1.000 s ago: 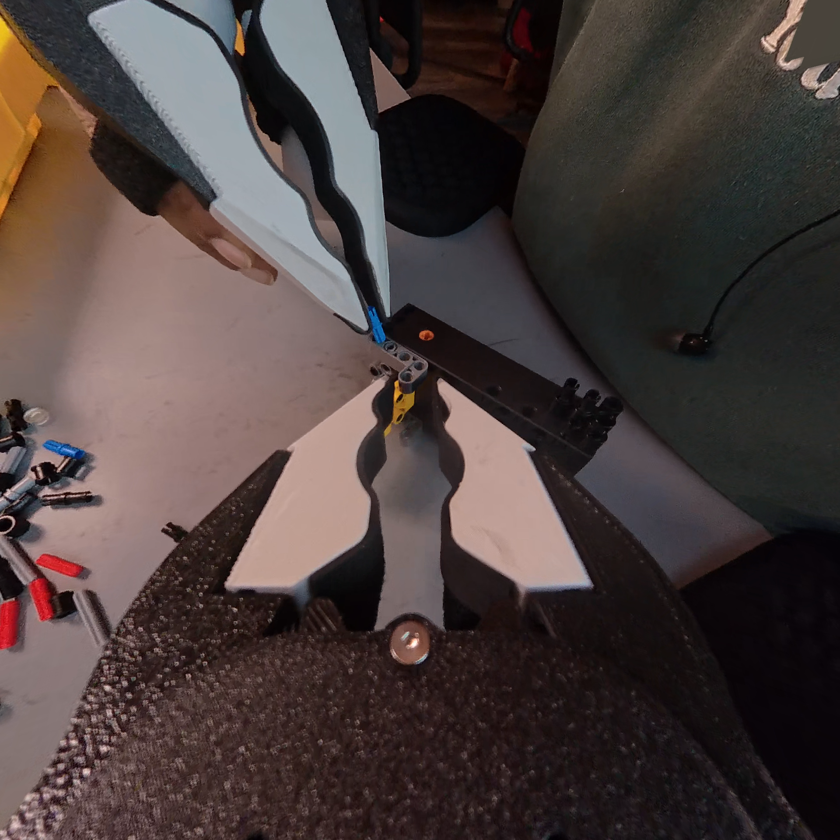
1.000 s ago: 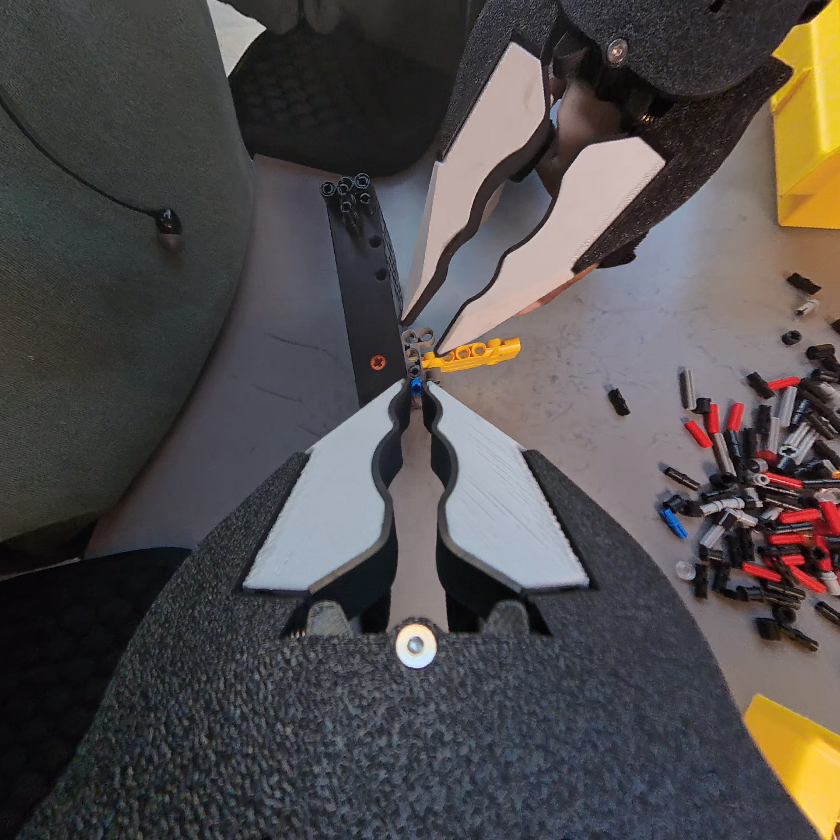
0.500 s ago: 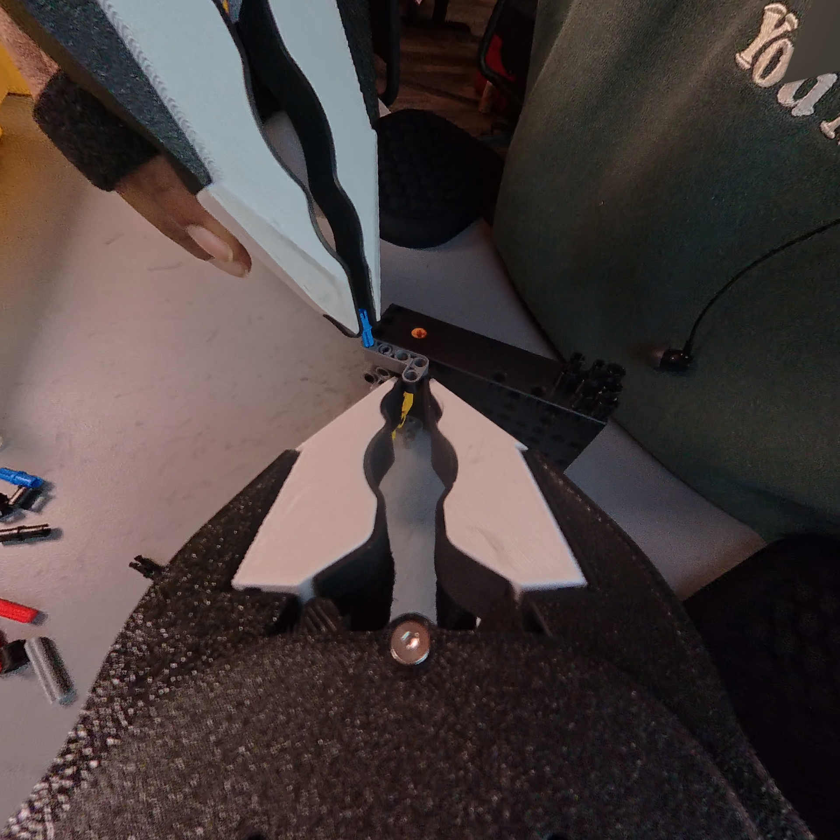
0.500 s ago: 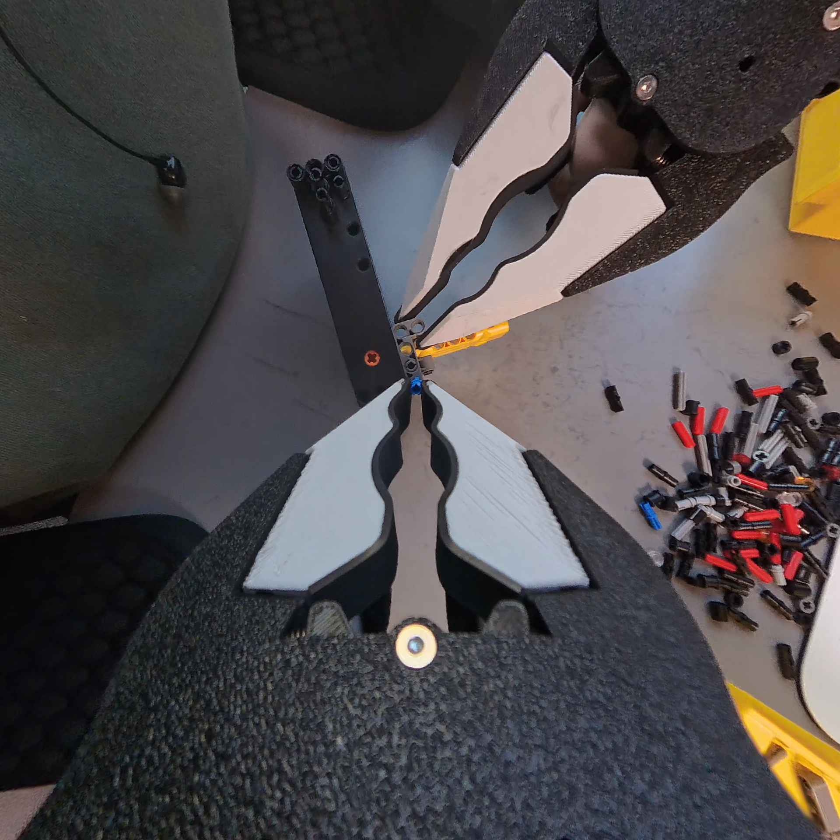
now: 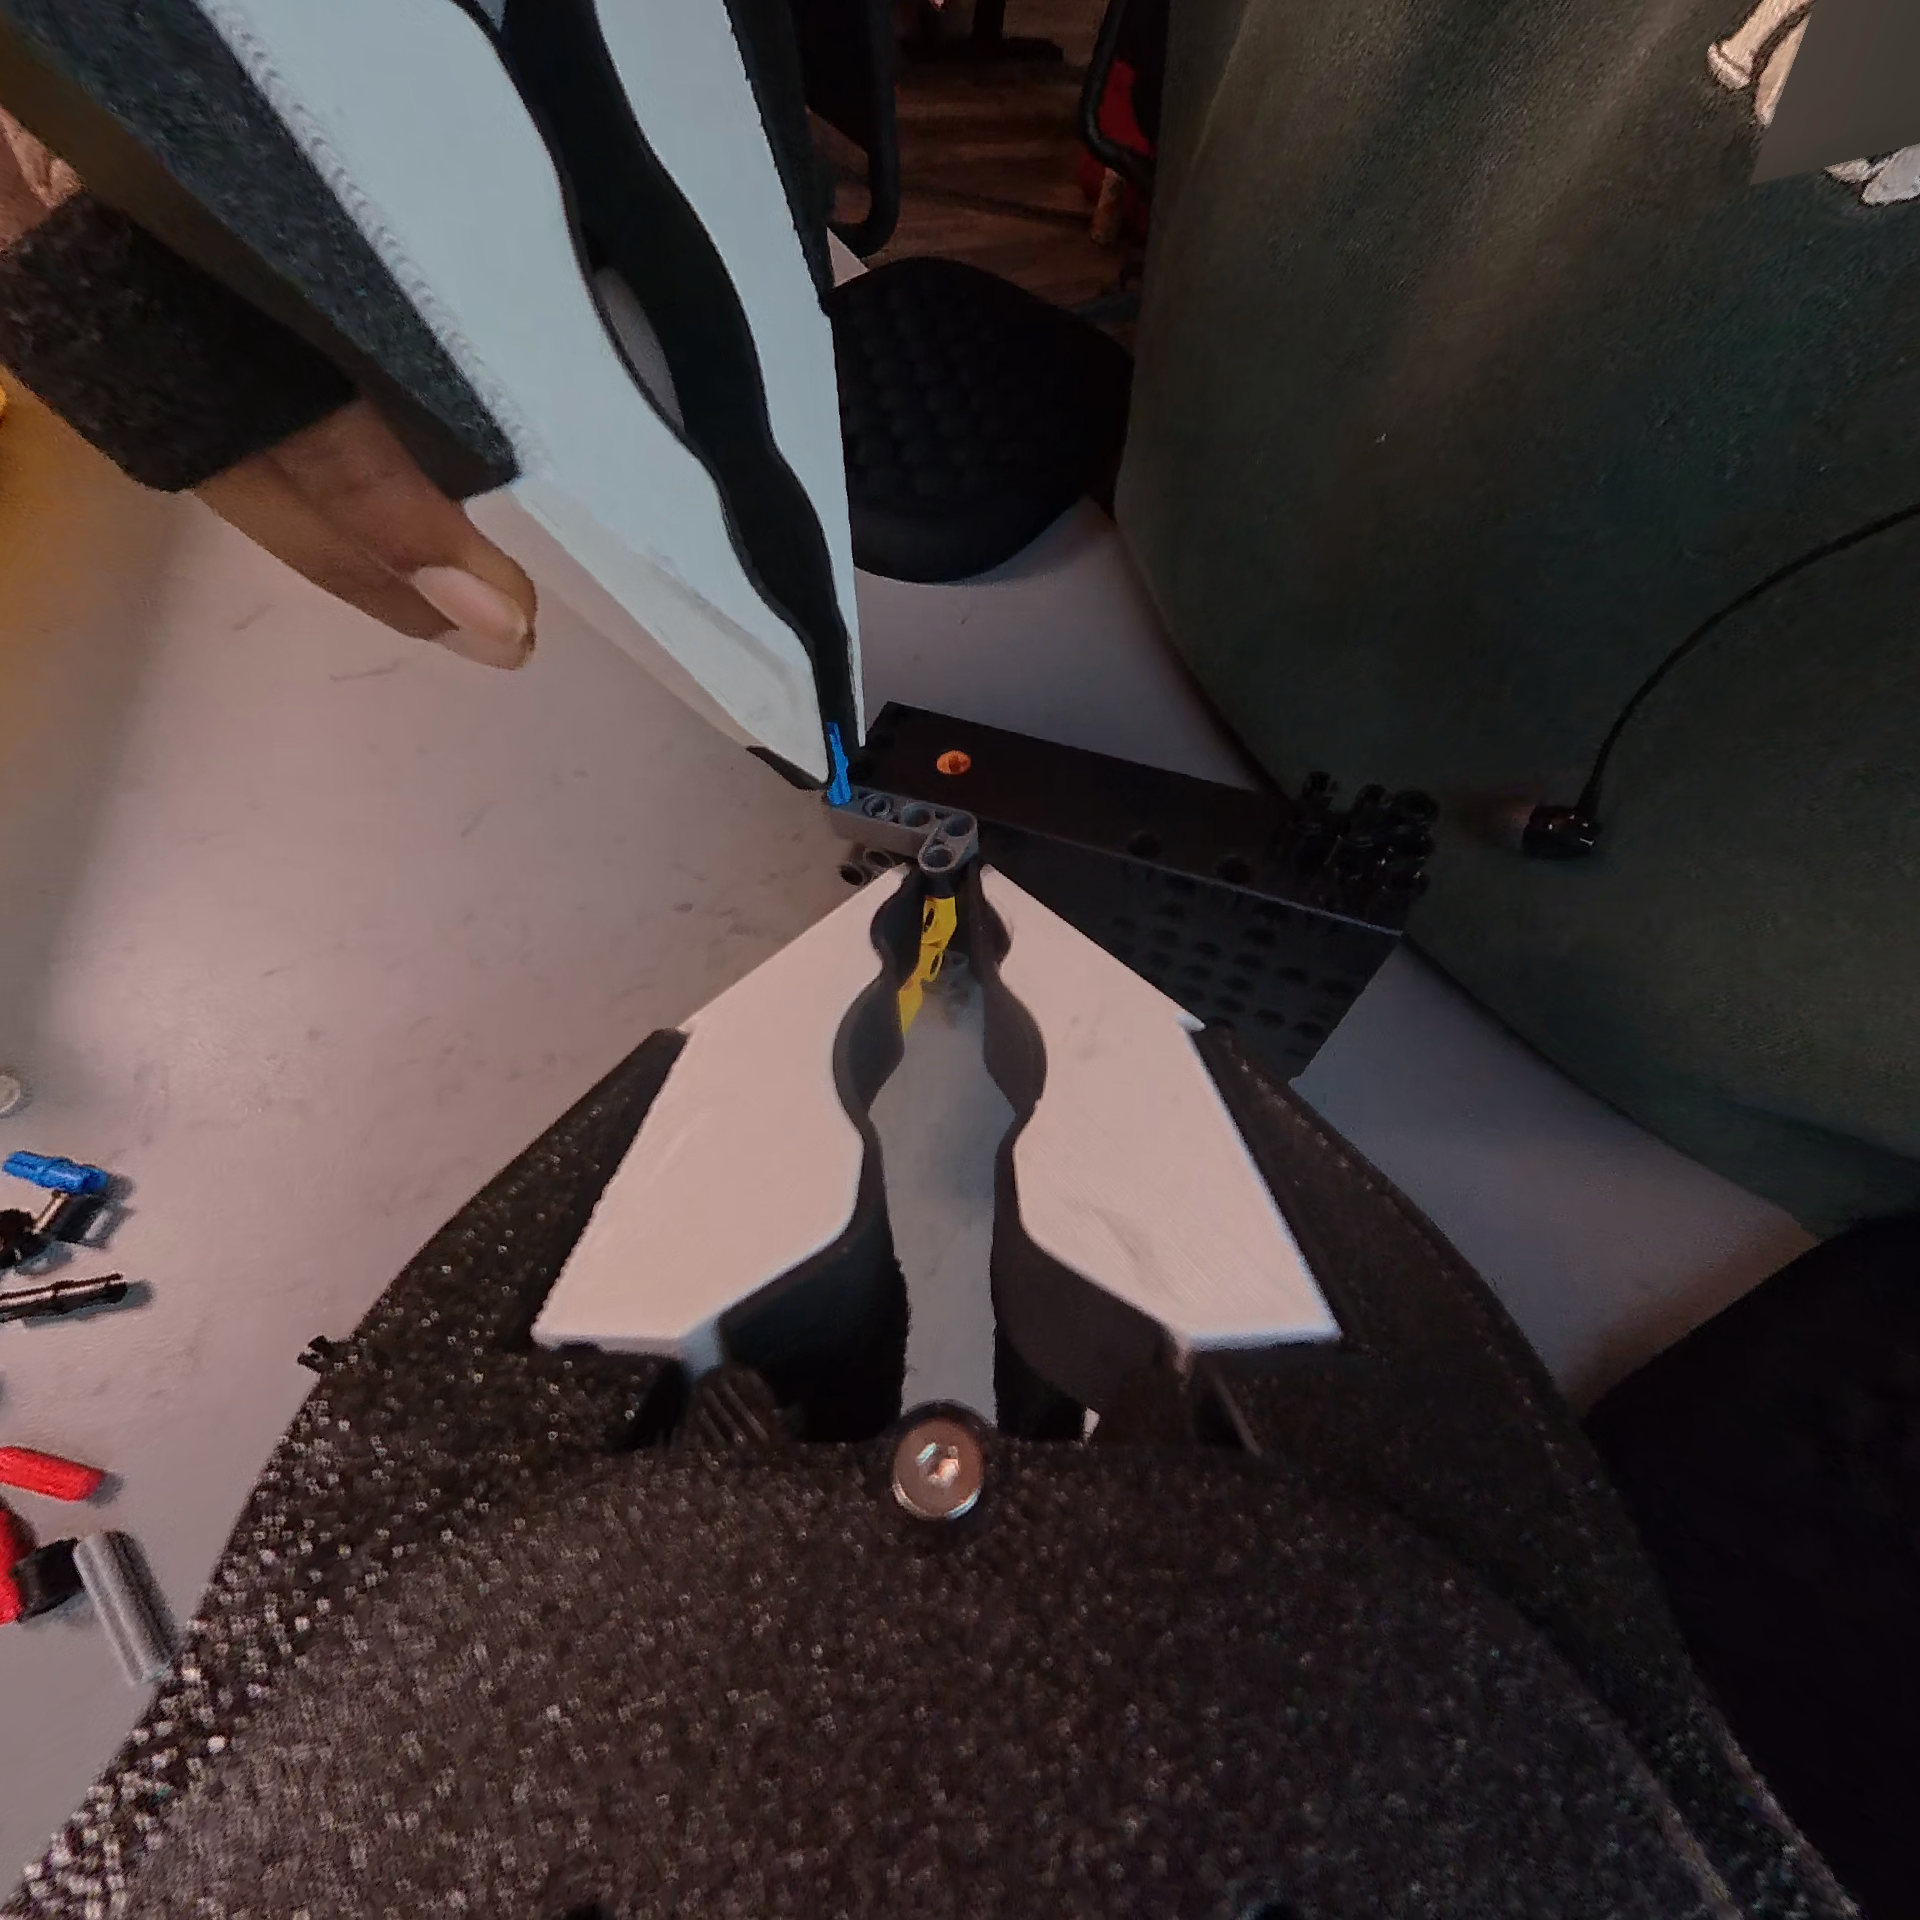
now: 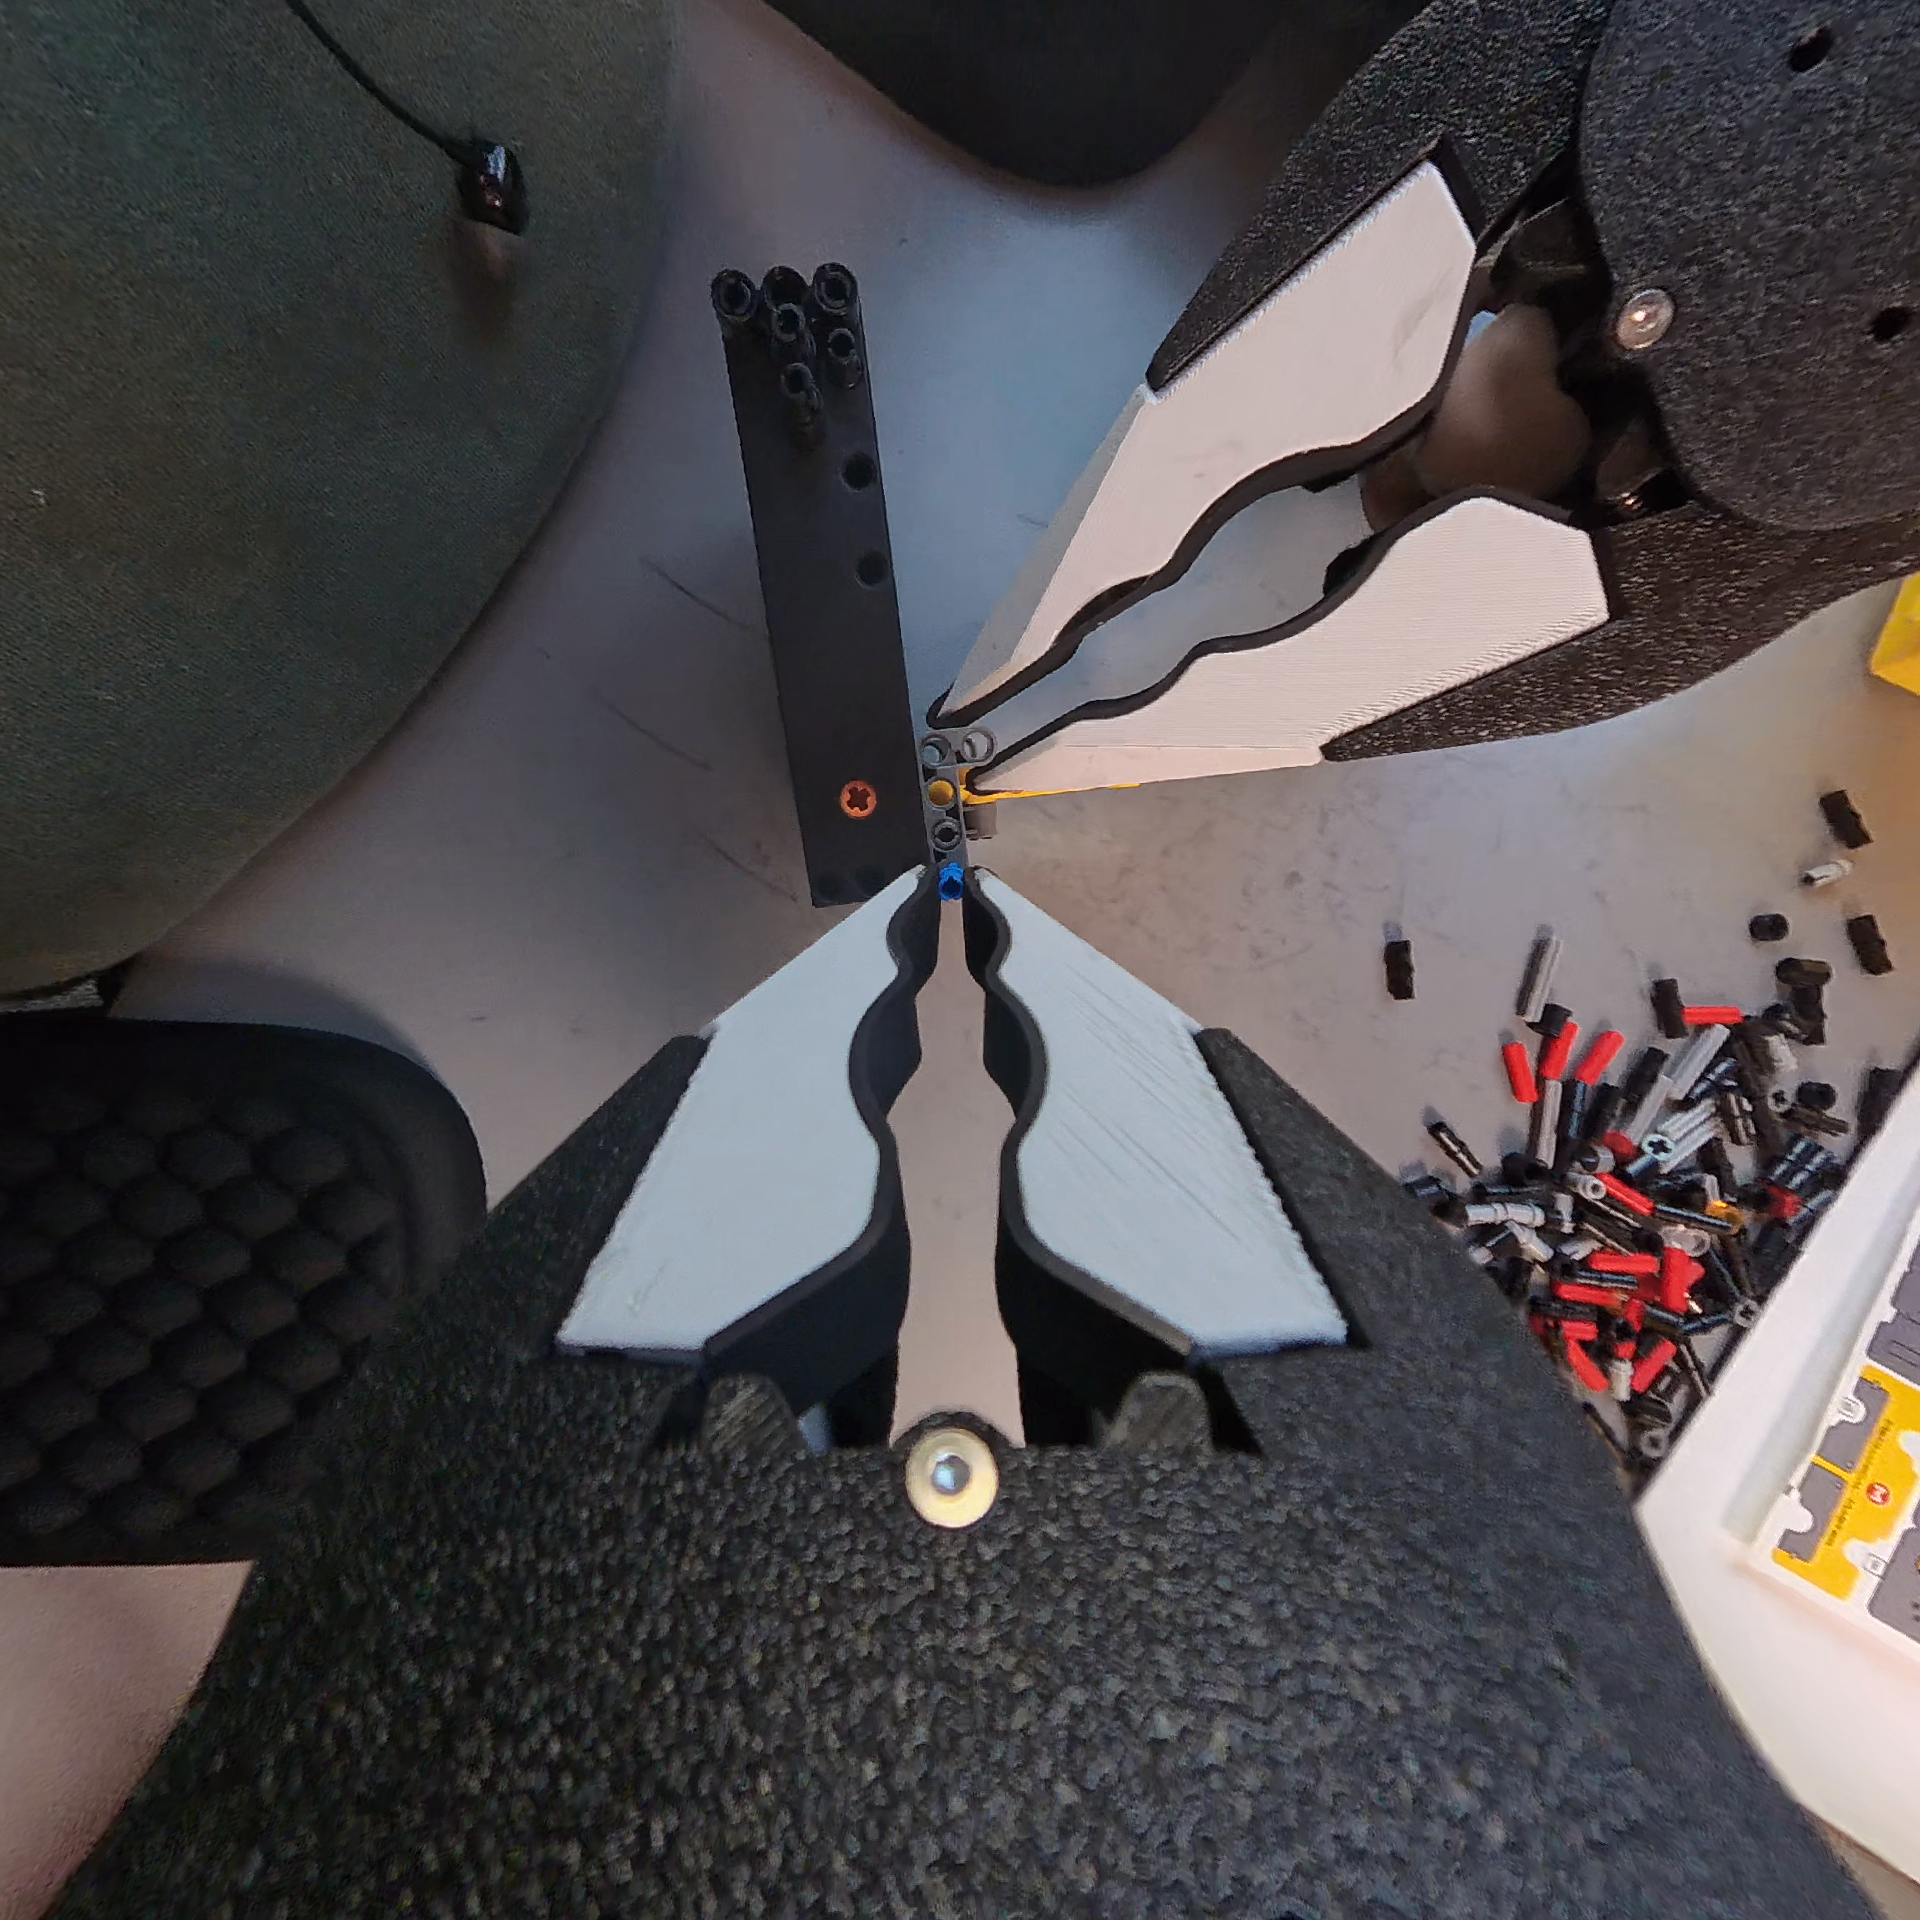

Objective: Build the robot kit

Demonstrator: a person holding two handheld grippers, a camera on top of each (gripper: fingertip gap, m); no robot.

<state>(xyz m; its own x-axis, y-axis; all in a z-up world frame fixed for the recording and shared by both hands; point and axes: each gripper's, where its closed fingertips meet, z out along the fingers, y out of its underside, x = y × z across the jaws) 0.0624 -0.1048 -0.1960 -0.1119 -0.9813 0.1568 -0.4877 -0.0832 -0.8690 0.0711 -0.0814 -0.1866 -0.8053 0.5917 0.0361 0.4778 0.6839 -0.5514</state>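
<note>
My left gripper (image 5: 940,883) is shut on a small assembly: a yellow beam (image 5: 928,951) between its fingers, joined to a grey L-shaped beam (image 5: 914,821) at the tips. My right gripper (image 6: 951,885) is shut on a blue pin (image 6: 950,882) whose end meets the lower end of the grey L-beam (image 6: 948,790). In the left wrist view the right gripper (image 5: 831,764) comes down from the upper left with the blue pin (image 5: 836,764) at its tip. In the right wrist view the left gripper (image 6: 961,743) comes in from the upper right over the yellow beam (image 6: 1039,792).
A long black holed block (image 6: 826,582) with an orange pin lies on the grey table just behind the assembly; it also shows in the left wrist view (image 5: 1132,873). A pile of red, black and grey pins (image 6: 1652,1174) lies right. A person's green sweatshirt (image 5: 1507,520) and a white booklet (image 6: 1829,1434) border the work. Both grippers' tips are close together, under 4 cm apart.
Both grippers keep their holds. The left gripper has swung so the yellow beam is now mostly hidden under its fingers in the right wrist view; the views have shifted over the table.
</note>
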